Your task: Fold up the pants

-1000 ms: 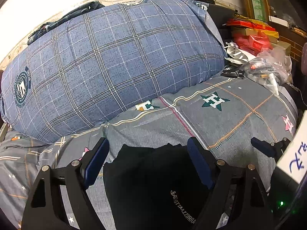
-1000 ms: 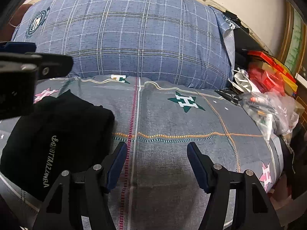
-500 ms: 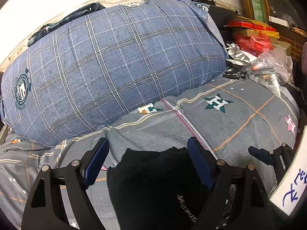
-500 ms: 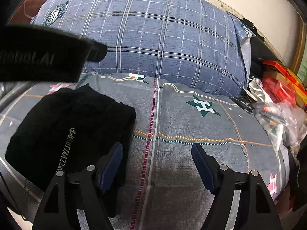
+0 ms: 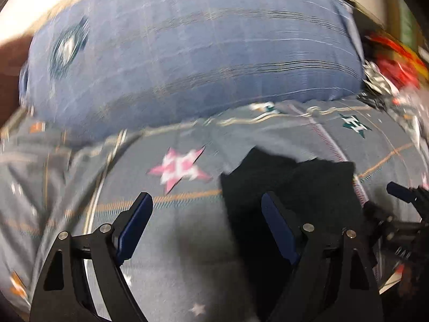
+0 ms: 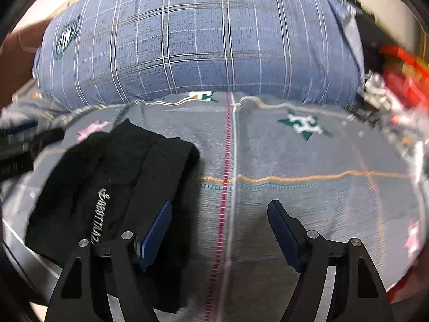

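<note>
Black pants [image 6: 112,187], folded into a compact bundle w/ white lettering, lie on the grey star-print bed sheet [image 6: 295,187], near a big blue plaid duvet [image 6: 201,40]. Left gripper [image 5: 206,214] hovers w/ jaws spread wide, empty; its right finger overlaps the bundle in a blurred view. Right gripper [image 6: 219,222] also released, left finger over the pants' edge. Red clutter [image 6: 402,80] at far right.

You're looking at a grey bedsheet [image 6: 295,161] patterned with stars and stripes, a big blue plaid duvet [image 6: 201,40] bundled behind it, and red clutter [image 6: 402,80], possibly packaging, blurred at the right.
</note>
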`<control>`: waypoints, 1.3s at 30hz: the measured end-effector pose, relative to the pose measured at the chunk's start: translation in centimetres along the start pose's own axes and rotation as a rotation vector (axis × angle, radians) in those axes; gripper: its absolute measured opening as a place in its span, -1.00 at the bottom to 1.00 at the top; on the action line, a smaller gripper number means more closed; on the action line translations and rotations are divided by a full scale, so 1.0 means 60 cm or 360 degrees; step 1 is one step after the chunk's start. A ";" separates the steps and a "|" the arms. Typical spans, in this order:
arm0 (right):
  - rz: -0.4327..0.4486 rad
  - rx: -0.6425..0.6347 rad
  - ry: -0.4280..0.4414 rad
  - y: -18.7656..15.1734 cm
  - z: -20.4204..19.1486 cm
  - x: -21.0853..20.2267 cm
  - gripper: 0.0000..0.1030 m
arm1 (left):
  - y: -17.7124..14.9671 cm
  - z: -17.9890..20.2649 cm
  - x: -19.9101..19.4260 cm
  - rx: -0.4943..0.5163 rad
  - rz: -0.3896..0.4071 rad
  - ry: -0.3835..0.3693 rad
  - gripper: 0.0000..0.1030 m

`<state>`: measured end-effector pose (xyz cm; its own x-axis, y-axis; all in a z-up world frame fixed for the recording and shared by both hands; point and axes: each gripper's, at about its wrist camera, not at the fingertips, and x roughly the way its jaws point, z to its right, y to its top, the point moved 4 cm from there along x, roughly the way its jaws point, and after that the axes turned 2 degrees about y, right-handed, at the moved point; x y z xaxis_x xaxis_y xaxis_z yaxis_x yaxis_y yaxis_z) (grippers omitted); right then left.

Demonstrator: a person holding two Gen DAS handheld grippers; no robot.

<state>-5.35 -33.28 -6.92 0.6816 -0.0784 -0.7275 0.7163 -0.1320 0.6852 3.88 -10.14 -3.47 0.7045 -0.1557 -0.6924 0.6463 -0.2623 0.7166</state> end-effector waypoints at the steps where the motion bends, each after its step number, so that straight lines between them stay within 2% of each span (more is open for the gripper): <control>1: -0.0007 0.0032 0.0037 0.001 0.002 0.003 0.47 | -0.008 -0.009 0.007 -0.0043 -0.0042 -0.0047 0.64; 3: -0.0003 0.0090 0.0094 0.008 0.005 0.005 0.47 | -0.019 -0.018 0.017 -0.0102 -0.0116 -0.0152 0.64; 5: 0.0084 0.0115 0.0157 0.020 -0.002 -0.009 0.47 | -0.027 -0.020 0.019 -0.0153 -0.0145 -0.0258 0.64; 7: 0.0137 0.0104 0.0205 0.028 -0.012 -0.016 0.57 | -0.035 -0.014 0.023 -0.0163 -0.0178 -0.0359 0.64; 13: -0.0102 0.0078 0.0338 0.020 -0.045 0.047 0.56 | -0.049 0.005 0.042 -0.0195 -0.0275 -0.0583 0.66; 16: -0.0189 0.0176 0.0411 0.013 -0.038 0.071 0.60 | -0.053 0.011 0.054 -0.0259 -0.0356 -0.0749 0.65; 20: -0.0193 0.0311 0.0550 0.010 -0.026 0.077 0.63 | -0.064 0.032 0.062 -0.0252 -0.0434 -0.0931 0.65; 22: -0.0177 0.0303 0.0606 0.009 -0.036 0.076 0.40 | -0.069 0.040 0.058 -0.0229 -0.0433 -0.1004 0.64; 23: -0.0170 0.0262 0.0590 0.009 -0.045 0.076 0.36 | -0.071 0.044 0.056 -0.0208 -0.0428 -0.1035 0.63; 25: -0.0147 0.0188 0.0538 0.009 -0.056 0.072 0.15 | -0.072 0.044 0.049 -0.0185 -0.0374 -0.1030 0.53; 28: -0.0091 0.0125 0.0507 0.014 -0.069 0.059 -0.15 | -0.071 0.046 0.035 -0.0115 -0.0312 -0.1033 0.27; 30: -0.0047 0.0094 0.0490 0.016 -0.076 0.046 -0.35 | -0.066 0.043 0.030 -0.0108 -0.0300 -0.1041 0.02; 33: 0.0029 0.0091 0.0499 0.024 -0.082 0.026 -0.44 | -0.055 0.040 0.009 -0.0077 -0.0235 -0.1048 -0.20; 36: 0.0107 0.0073 0.0512 0.032 -0.095 0.004 -0.47 | -0.042 0.030 -0.013 -0.0041 -0.0138 -0.1005 -0.25; 39: 0.0201 0.0033 0.0526 0.049 -0.119 -0.015 -0.48 | -0.021 0.000 -0.031 -0.0077 -0.0051 -0.0959 -0.26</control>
<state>-2.78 -26.57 -4.03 0.7787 0.2284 -0.5844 0.6223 -0.1618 0.7659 1.76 -9.55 -3.06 0.4035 -0.6642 -0.6293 0.6871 -0.2342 0.6877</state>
